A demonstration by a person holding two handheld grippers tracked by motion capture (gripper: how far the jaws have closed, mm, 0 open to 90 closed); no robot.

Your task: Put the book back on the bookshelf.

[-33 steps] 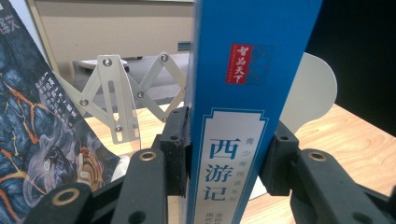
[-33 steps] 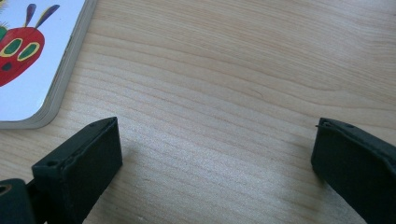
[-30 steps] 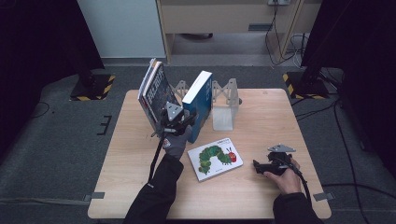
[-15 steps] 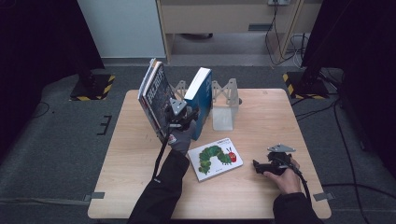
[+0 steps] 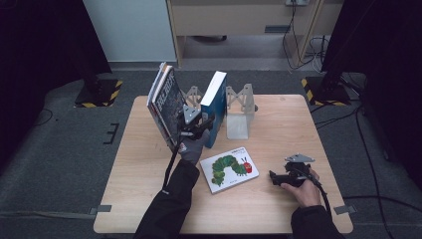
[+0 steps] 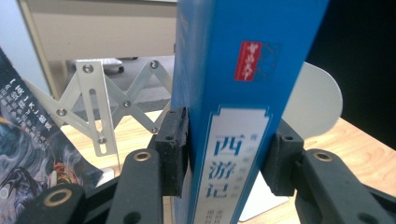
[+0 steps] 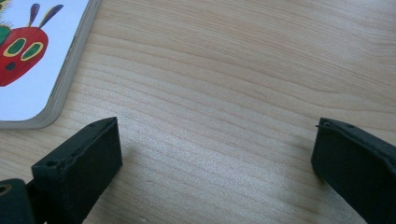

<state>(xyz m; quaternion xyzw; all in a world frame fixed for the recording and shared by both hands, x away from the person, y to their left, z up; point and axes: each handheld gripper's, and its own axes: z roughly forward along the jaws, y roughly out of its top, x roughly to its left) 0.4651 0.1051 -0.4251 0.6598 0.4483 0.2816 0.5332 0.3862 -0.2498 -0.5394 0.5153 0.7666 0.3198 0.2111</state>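
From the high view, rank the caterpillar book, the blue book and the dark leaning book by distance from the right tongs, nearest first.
Measured from the right tongs:
1. Caterpillar book, flat on the table, just to their left.
2. Blue book, upright at the rack, farther back and left.
3. Dark leaning book, at the far left end.

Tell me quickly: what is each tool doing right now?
Left tool: jaws around the blue book, just easing open; grip uncertain.
Right tool: open, holding nothing, over the table.
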